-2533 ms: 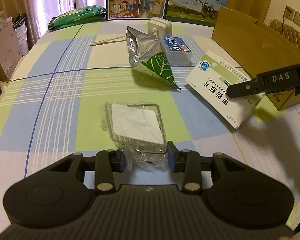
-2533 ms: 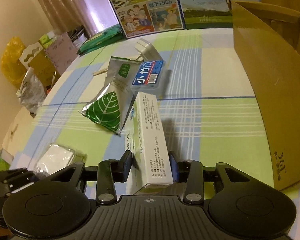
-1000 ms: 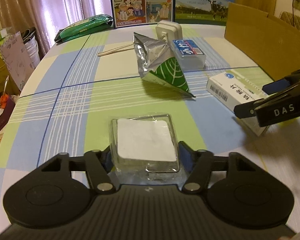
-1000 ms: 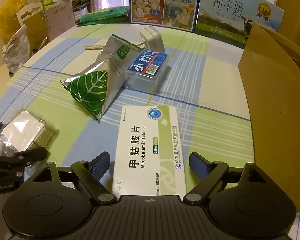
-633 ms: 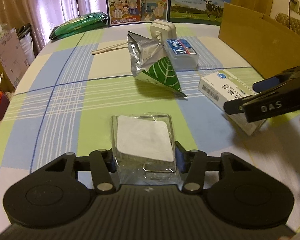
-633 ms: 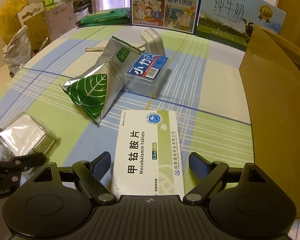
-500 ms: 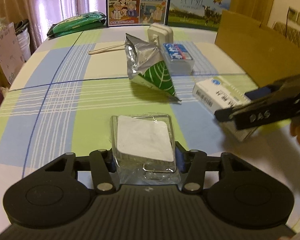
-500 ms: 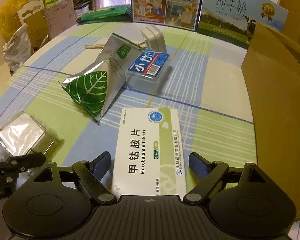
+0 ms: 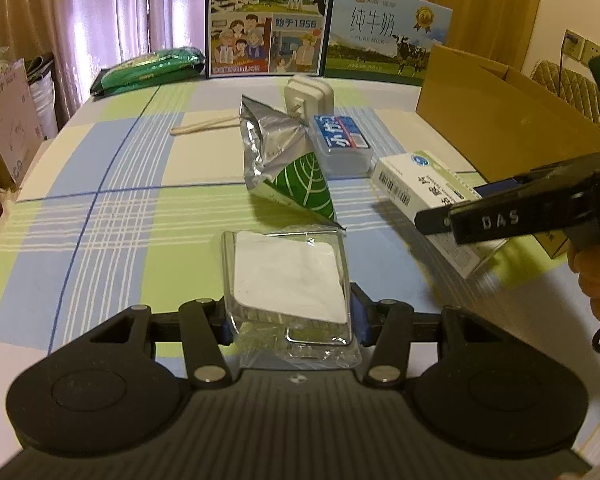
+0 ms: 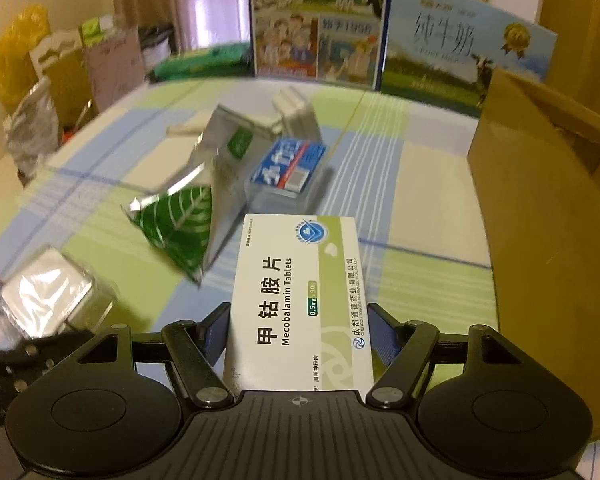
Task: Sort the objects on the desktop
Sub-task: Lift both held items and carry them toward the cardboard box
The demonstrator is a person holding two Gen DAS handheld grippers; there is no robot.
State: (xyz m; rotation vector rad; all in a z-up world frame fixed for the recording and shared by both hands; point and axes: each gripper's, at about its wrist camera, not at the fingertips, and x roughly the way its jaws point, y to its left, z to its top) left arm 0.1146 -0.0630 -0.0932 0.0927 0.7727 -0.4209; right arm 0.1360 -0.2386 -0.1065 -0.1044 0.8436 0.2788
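On the left, the left hand-held gripper [image 9: 290, 320] is clamped on a clear plastic packet holding a white square pad [image 9: 286, 276], its blue pads pressed to the packet's two long sides at the near end. The packet tilts slightly, far edge near the checked desk [image 9: 100, 208], and I cannot tell whether it touches. The wrapper looks slippery and loose, so the risk here is the pad sliding inside the film or the packet pivoting out of the grip if swung quickly.

At centre lie a silver foil pouch with a green leaf print [image 9: 284, 164] and a small clear box with a blue label [image 9: 342, 144], both untouched.

On the right, the right hand-held gripper [image 10: 298, 338] is closed on a white and green tablet carton [image 10: 300, 300], gripping its near end flat-side up. Held so far back, the long carton could droop or twist. The brown cardboard box [image 10: 540, 208] stands just to its right; its raised flap could catch the carton. The person's hand [image 9: 598, 276] holds this gripper level, pointing across the desk.
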